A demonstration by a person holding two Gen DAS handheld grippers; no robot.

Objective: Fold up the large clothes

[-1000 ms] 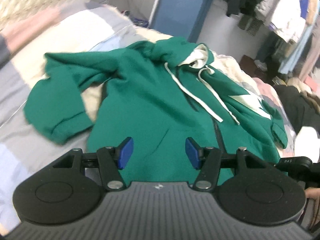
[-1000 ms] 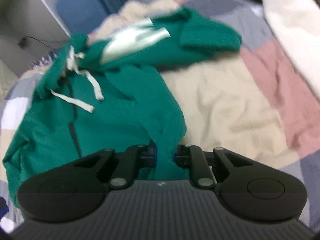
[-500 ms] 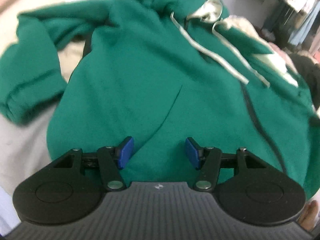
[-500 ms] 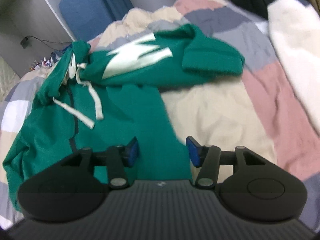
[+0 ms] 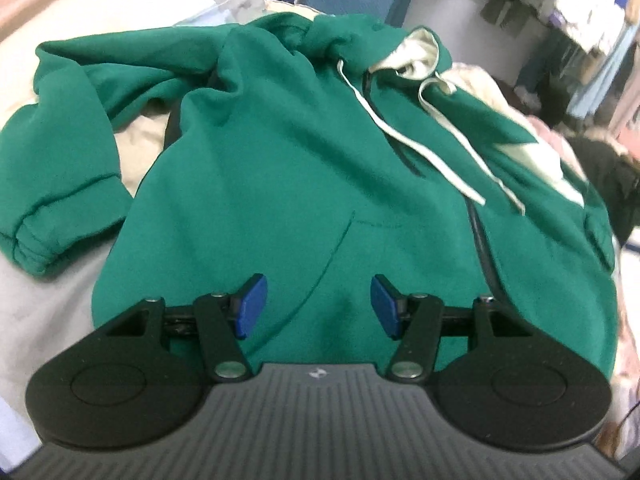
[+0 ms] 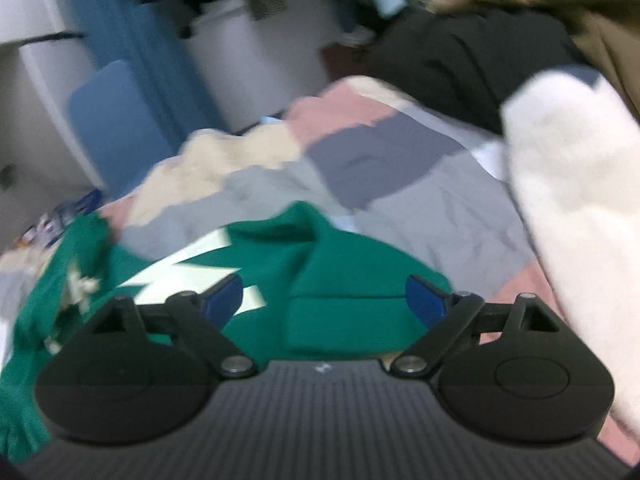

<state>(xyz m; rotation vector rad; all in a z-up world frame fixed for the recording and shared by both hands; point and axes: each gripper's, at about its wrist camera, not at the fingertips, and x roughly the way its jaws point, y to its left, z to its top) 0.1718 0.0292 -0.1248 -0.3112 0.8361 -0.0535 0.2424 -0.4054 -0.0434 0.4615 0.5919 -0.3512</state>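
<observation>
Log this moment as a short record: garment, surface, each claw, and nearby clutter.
garment: green hoodie, front up, white drawstrings loose, sleeve bent down beside the body
surface: patchwork quilt
left claw: open over the hem, gripping nothing
right claw: jaws opening, over the other sleeve's cuff, nothing gripped
clutter: black garment, white fleece

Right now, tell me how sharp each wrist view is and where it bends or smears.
Left wrist view: fairly sharp on the green hoodie and the left gripper, jaws apart; fisheye bends the edges, and the hanging clothes top right are soft. Right wrist view: motion-smeared throughout, the patchwork quilt and hoodie sleeve blurred; the right gripper, jaws opening with nothing pinched, stays crisper.
</observation>
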